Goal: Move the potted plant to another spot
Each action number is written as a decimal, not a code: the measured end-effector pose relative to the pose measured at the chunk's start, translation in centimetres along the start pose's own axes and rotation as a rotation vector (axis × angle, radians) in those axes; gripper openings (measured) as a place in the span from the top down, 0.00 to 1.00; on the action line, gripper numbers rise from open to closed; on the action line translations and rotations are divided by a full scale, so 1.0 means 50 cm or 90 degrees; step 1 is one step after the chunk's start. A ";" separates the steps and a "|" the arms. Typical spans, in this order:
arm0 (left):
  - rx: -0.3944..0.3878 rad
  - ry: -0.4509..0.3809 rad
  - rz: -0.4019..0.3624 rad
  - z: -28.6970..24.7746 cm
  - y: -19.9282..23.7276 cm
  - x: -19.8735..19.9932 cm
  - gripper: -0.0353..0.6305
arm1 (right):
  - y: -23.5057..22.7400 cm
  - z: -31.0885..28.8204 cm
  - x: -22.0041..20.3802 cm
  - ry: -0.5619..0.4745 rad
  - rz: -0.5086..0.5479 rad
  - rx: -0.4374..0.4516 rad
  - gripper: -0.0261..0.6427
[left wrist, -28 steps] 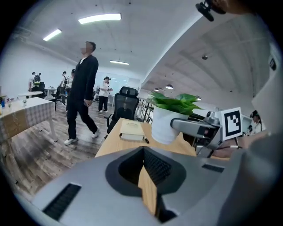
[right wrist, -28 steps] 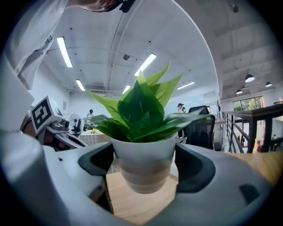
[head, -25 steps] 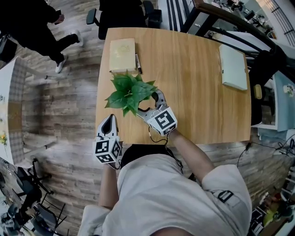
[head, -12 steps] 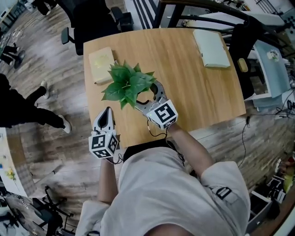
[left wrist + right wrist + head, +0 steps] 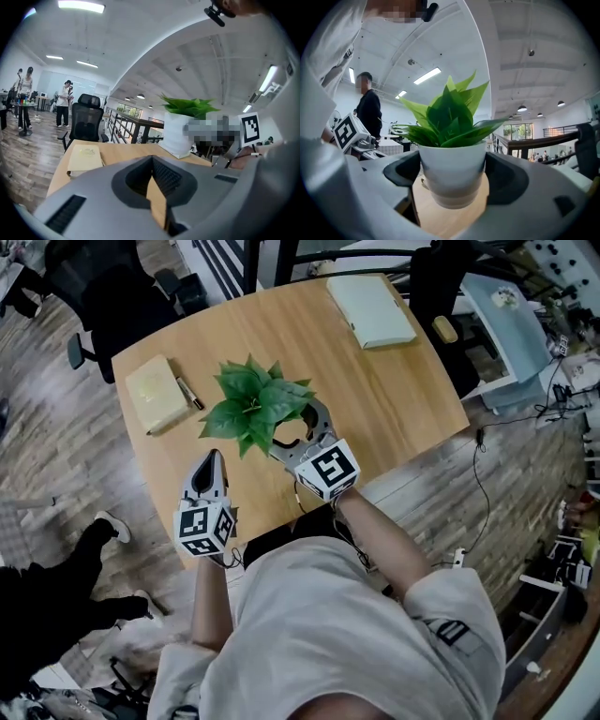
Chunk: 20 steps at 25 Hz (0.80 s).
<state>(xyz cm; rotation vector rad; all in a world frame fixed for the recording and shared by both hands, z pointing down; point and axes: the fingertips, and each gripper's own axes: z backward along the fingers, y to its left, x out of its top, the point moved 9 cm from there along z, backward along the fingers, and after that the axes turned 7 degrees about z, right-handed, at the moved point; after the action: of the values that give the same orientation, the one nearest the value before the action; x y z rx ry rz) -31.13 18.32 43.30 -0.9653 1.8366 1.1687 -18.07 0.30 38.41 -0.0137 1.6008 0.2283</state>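
Note:
The potted plant [image 5: 251, 401], green leaves in a white pot [image 5: 452, 171], is over the wooden table [image 5: 375, 399], a little left of its middle. My right gripper [image 5: 296, 430] is shut on the pot, one jaw pressing each side of it in the right gripper view [image 5: 452, 180]. The leaves hide most of the pot from the head view. My left gripper [image 5: 212, 465] is shut with nothing held, near the table's front edge, left of the plant. The left gripper view [image 5: 152, 161] shows the pot [image 5: 180, 133] ahead to the right.
A beige notebook [image 5: 155, 395] with a pen [image 5: 190, 395] beside it lies at the table's left. A pale green book [image 5: 372, 310] lies at the far right corner. A black office chair [image 5: 94, 292] stands beyond the table. A person [image 5: 56, 568] is on the floor at left.
The plant, held in my right gripper, has shifted right, away from the notebook toward the table's middle. The head camera has swung, so the table looks turned. The left gripper stays by the front edge.

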 end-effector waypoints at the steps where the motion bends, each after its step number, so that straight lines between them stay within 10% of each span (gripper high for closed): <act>1: -0.006 0.002 -0.004 -0.012 -0.015 0.000 0.93 | -0.013 0.013 0.000 -0.001 0.001 -0.007 0.31; 20: -0.049 0.059 -0.044 -0.240 -0.406 -0.097 0.93 | -0.335 0.328 -0.047 -0.031 -0.012 -0.051 0.31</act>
<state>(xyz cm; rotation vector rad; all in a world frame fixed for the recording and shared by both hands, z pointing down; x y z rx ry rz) -13.43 2.01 43.67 -1.1350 1.8258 1.1769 0.74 -13.87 38.00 -0.0841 1.5421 0.2759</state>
